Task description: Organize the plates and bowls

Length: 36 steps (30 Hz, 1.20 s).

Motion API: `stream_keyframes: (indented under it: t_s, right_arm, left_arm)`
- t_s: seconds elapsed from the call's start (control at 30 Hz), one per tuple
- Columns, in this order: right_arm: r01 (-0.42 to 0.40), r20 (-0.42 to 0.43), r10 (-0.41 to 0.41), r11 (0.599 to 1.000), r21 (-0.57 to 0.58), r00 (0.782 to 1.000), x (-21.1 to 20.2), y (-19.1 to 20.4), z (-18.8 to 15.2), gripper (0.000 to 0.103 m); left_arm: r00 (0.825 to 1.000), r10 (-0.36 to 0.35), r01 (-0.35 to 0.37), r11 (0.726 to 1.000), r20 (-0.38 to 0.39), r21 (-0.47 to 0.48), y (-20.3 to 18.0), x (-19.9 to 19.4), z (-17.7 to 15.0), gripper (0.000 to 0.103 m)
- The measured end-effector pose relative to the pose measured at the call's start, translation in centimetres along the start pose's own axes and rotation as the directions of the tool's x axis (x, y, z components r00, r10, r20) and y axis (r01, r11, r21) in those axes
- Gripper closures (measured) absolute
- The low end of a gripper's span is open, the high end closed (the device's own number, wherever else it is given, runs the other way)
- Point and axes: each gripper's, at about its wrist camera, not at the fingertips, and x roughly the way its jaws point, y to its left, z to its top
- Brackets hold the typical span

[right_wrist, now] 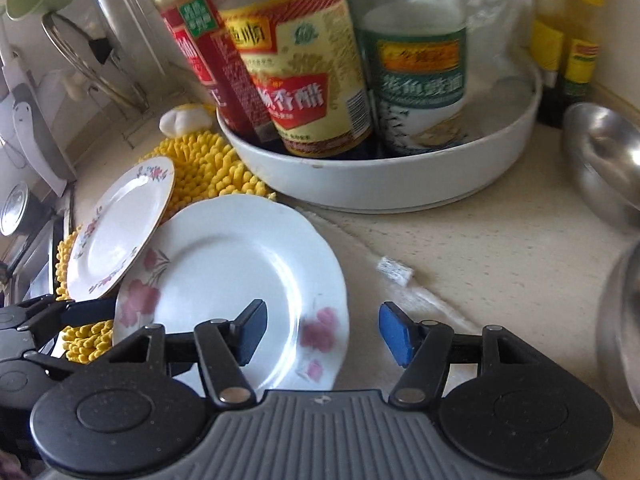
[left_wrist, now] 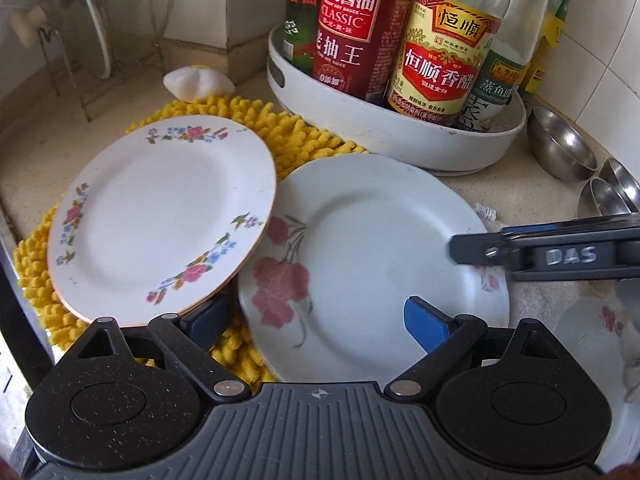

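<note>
Both hands are over the counter now, and nothing is picked up yet. The left gripper hangs with its tongs spread wide and empty, one blue pad down by the near edge of the flowered plate, the other above the pink-leaf plate. The right gripper is spread too, pinching nothing, straddling the pink-leaf plate's right rim.

Where do the dishes sit? The flowered plate rests tilted on the yellow mat, its right edge overlapping the left rim of the pink-leaf plate, which lies flatter just beside it. Steel bowls wait at the far right, and another flowered dish peeks in at near right.

Here's the worry. That overlap: lift the lower plate first and the flowered one will likely slide or clatter off it. Glazed rims are slick, so a shallow pinch could let a plate tip out of the pads. Both grippers are crowding the same plate, so they could knock each other. And just beyond stands the white tray of tall sauce bottles; a plate swung up carelessly could clip one.
</note>
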Motion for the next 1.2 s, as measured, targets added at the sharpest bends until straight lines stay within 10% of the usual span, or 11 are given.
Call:
stream_keyframes:
  t_s: [0.27,1.2]
  right_arm:
    - [-0.121,-0.008,0.121,0.993,0.005,0.993,0.8,0.0,0.6,0.018]
    - [0.013,0.037,-0.017,0.993,0.121,0.999,-2.6,-1.6,-4.1,0.019]
  left_arm:
    - [0.999,0.042,-0.042,0.999,-0.009,0.017,-1.7,1.0,0.6,0.004]
    - [0.999,0.03,-0.031,0.983,0.011,0.179,-4.1,1.8,-0.8,0.008]
